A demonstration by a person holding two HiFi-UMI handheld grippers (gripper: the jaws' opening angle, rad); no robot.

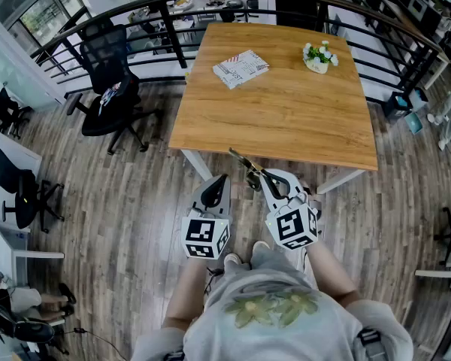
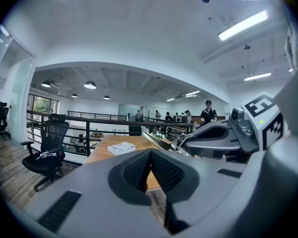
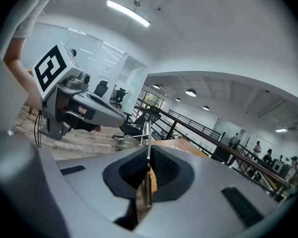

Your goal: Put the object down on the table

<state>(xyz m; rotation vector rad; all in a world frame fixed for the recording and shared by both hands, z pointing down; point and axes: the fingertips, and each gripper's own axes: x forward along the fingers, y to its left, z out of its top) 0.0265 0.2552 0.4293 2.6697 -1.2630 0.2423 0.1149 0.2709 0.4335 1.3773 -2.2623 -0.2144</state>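
Right tongs [image 1: 263,176] pinch a metal utensil [image 1: 243,162], left tongs [image 1: 222,180] closed empty, pot [image 1: 316,66] holds white flowers [image 1: 320,51].

No words or numbers can be read. The paper [image 1: 240,68], well ahead of the right gripper [image 1: 267,177], bears print too small to read; the gripper's cube [image 1: 292,227] shows only square markers.

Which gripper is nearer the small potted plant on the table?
Right. The right gripper, holding a thin metal utensil, is just short of the table, nearly in line with the potted plant; the left gripper sits further left, farther from it.
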